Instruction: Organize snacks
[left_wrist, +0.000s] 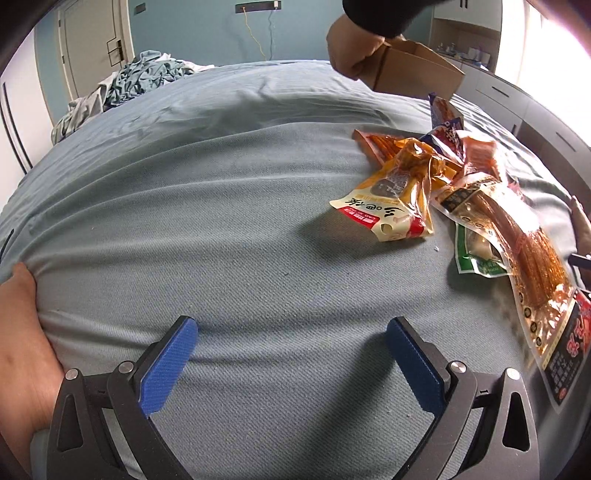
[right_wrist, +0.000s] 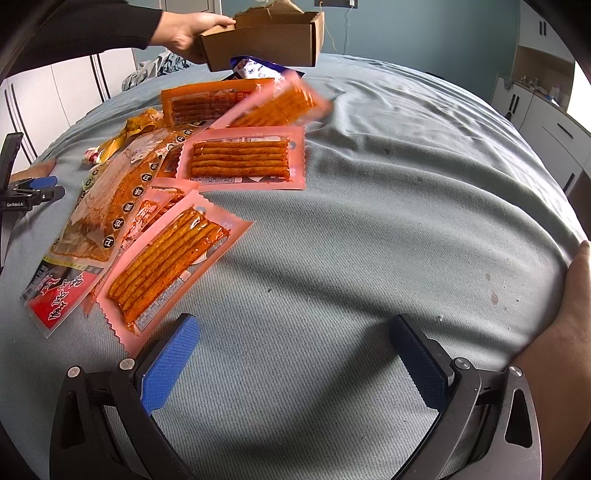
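Left wrist view, left to right. A hand (left_wrist: 22, 347) grips the handle at the lower left edge. The left gripper (left_wrist: 291, 369) hovers over a blue-grey bedsheet (left_wrist: 221, 221), its blue pads (left_wrist: 168, 369) spread wide apart with nothing between them. A heap of crumpled clothes (left_wrist: 129, 81) lies at the far left of the bed. Upper centre-right, another person's hand (left_wrist: 351, 48) in a dark sleeve holds a tilted cardboard box (left_wrist: 413, 70) above the bed. Below the box lies the snack pile: a yellow-and-white packet (left_wrist: 391, 206), then a green-edged packet (left_wrist: 476, 254) partly under a long clear packet of orange strips (left_wrist: 532, 266) at the right.

Right wrist view, left to right. The left gripper's blue tip (right_wrist: 40, 182) shows at the left edge, near the pile. The large clear packet with a red-and-black label (right_wrist: 99, 221) overlaps the others; touching it, a pink packet of spicy sticks (right_wrist: 166, 266) lies just ahead of the right gripper's left finger. A second pink packet (right_wrist: 243, 158) lies flat beyond it; a third (right_wrist: 280, 107) is blurred, below the cardboard box (right_wrist: 266, 44). The right gripper (right_wrist: 295, 365) has its jaws wide apart, empty, above bare sheet. A hand (right_wrist: 554, 350) holds it at the right edge.
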